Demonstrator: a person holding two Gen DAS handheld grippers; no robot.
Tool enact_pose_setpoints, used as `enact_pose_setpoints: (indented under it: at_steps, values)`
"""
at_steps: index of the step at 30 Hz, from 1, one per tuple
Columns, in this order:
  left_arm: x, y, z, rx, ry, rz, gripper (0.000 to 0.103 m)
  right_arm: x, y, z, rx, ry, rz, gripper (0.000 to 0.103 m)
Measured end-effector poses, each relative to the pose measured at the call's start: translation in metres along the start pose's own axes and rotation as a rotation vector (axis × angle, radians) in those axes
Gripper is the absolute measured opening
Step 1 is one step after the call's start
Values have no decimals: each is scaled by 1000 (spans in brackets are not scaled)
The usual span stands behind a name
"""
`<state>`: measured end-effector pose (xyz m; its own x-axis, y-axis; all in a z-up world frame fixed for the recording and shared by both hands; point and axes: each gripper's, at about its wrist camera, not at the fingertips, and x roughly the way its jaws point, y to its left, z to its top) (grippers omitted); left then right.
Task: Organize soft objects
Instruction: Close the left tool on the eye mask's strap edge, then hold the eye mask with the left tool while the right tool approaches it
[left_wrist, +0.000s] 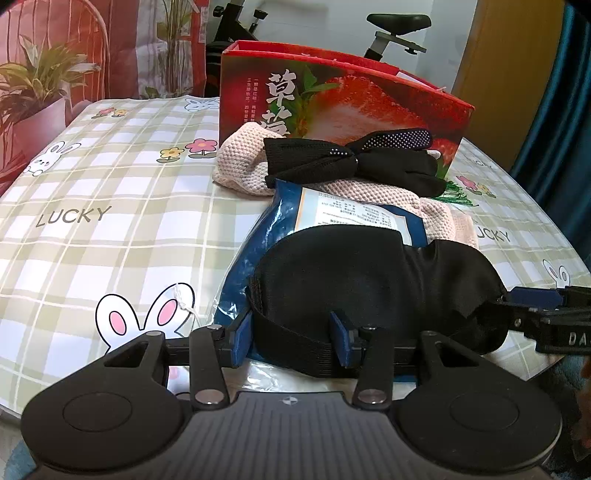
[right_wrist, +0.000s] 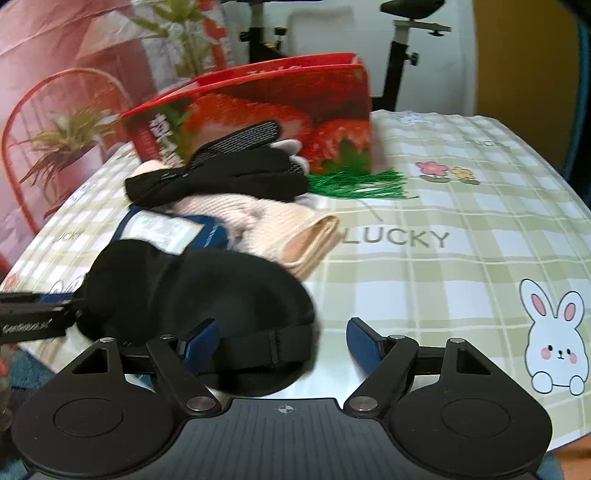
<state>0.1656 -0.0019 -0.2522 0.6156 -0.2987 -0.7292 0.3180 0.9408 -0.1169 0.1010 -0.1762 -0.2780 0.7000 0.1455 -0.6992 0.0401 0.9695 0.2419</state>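
A black eye mask (left_wrist: 369, 273) lies on a blue packet (left_wrist: 251, 251) at the near edge of the table. My left gripper (left_wrist: 292, 339) is shut on the mask's left end, with the elastic strap (left_wrist: 295, 350) bunched between its blue pads. In the right wrist view the mask's other end (right_wrist: 207, 295) sits inside my right gripper (right_wrist: 282, 341). Its left pad (right_wrist: 201, 338) is against the mask and its right pad (right_wrist: 364, 343) stands well clear, so it is open. Behind the mask are black dotted gloves (left_wrist: 354, 158) on a pink knitted cloth (left_wrist: 240, 162).
A red strawberry-print paper bag (left_wrist: 332, 99) stands open at the back of the checked tablecloth (left_wrist: 110, 192), a green tassel (right_wrist: 354, 184) at its foot. Bare cloth stretches left of the pile and to the right (right_wrist: 461, 258). An exercise bike (left_wrist: 395, 33) stands beyond the table.
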Motion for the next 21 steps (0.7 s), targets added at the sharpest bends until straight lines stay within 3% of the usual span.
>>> enact_pose_setpoints:
  at_steps: [13,21]
  values:
    - [-1,2,0,-8,-2,-10,48,-2,4,-5,-34,28,-16,72]
    - [0,2,0,-6,-3,-7,48,-7,5,-7,-65,41,-69,73]
